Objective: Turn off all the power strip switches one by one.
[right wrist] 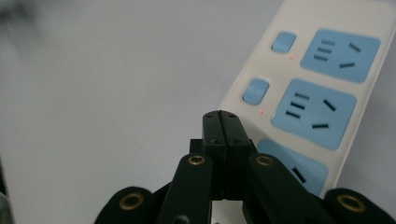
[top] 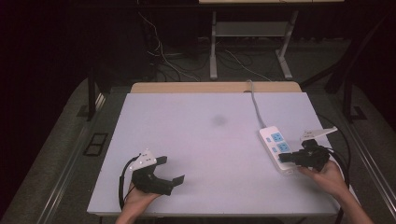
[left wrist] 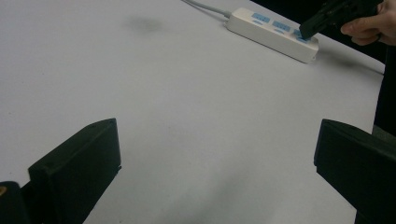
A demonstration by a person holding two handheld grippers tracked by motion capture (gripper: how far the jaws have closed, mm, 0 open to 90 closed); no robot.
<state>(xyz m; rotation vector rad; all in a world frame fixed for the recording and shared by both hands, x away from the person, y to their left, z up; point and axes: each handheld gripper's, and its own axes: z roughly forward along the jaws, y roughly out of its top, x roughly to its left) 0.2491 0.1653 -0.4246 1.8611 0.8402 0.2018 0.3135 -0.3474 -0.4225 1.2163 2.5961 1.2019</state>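
A white power strip (top: 275, 142) with blue sockets and blue rocker switches lies at the table's right side, and its grey cord runs off toward the far edge. My right gripper (top: 282, 158) is shut with nothing between its jaws. In the right gripper view its closed tips (right wrist: 221, 119) hang over the strip's near end, just below the second switch (right wrist: 256, 91), and hide the spot beside the nearest socket. Whether they touch the strip I cannot tell. Small red lights glow beside two switches. My left gripper (top: 171, 170) rests open at the front left, jaws wide apart (left wrist: 217, 163) over bare table.
The white table (top: 205, 140) has a faint dark smudge (top: 218, 120) near its middle. The right gripper's cable loops along the right edge (top: 343, 149). Beyond the far edge lie a desk frame and floor cables.
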